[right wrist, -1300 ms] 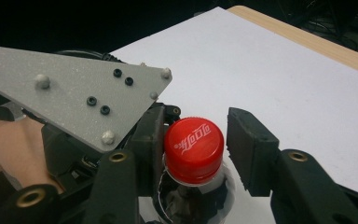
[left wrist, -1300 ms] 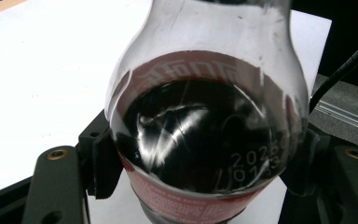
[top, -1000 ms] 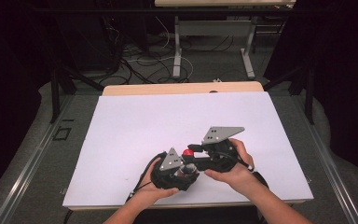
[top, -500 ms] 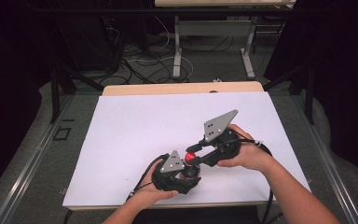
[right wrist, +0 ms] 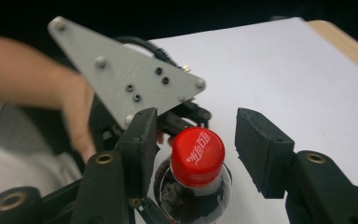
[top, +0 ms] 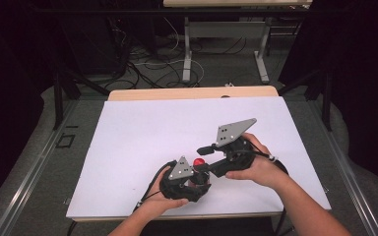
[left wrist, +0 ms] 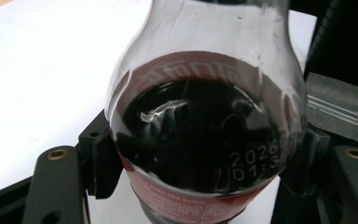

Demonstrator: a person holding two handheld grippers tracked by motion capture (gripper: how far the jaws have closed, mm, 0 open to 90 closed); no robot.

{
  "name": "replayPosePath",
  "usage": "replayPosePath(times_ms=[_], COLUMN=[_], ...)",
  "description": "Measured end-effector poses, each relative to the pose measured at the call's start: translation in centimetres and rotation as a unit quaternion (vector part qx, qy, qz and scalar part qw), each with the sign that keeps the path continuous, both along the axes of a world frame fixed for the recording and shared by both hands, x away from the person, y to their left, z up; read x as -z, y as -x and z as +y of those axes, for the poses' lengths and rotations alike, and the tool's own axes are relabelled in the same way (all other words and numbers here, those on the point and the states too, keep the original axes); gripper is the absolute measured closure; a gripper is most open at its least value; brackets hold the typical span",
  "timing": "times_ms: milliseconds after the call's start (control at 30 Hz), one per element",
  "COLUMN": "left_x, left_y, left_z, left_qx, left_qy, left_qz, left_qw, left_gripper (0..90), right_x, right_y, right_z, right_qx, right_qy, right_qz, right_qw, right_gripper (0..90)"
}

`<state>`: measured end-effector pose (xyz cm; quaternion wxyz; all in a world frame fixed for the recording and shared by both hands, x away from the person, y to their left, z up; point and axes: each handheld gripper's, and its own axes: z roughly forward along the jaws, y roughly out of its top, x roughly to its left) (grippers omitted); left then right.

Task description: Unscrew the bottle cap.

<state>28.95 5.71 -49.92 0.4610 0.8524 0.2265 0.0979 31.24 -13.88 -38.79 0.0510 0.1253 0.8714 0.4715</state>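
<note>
Near the front edge of the white bench top [top: 128, 147], slightly left of its middle, the person's left hand [top: 160, 204] held the left gripper [top: 184, 179]. Its jaws were clamped on the sides of a small cola bottle [left wrist: 205, 126], pads pressed against the body just above the red label; dark liquid filled the bulb, and printed date digits showed on the glass-clear wall. In the high view, the bottle stood upright in that grip, its red cap [top: 199, 162] just above the gripper's grey plate [top: 181, 168].

Just to the right, the right hand [top: 256, 164] held the right gripper [top: 205, 156], angled toward the bottle's top from the right side. In the right gripper view its jaws stood apart, one on each side of the red cap [right wrist: 198, 156], neither pad touching it; the left one sat close beside the cap, while the right one was clearly off it. Behind the cap, the left gripper's grey plate [right wrist: 121, 79] and the left hand [right wrist: 77, 112] were in sight.
</note>
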Motion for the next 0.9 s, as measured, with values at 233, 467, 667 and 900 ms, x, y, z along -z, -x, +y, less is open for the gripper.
replayPosePath(times_ms=[233,467,667,900], left_x=[0.0,0.1,0.1,0.0], left_y=[0.0,0.1,0.1,0.2], left_z=[0.0,-0.2,-0.2,-0.2], left_qx=[-0.025,-0.037,-0.027,0.007], left_qy=[-0.001,0.003,0.001,-0.004], left_qz=[-0.004,-0.007,-0.009,-0.010], left_qw=[0.9997,0.9993,0.9996,0.9999], left_gripper=[29.3,29.3,29.3,29.4], right_x=[0.7,1.5,1.8,1.4], right_y=[2.2,2.7,2.6,0.5], right_z=[0.8,1.6,1.7,0.3], right_qx=[0.137,0.189,0.174,0.037], right_qy=[-0.027,-0.027,-0.016,0.000], right_qz=[0.002,0.007,0.001,0.005], right_qw=[0.9902,0.9816,0.9845,0.9993], right_gripper=[53.3,59.5,60.8,60.9])
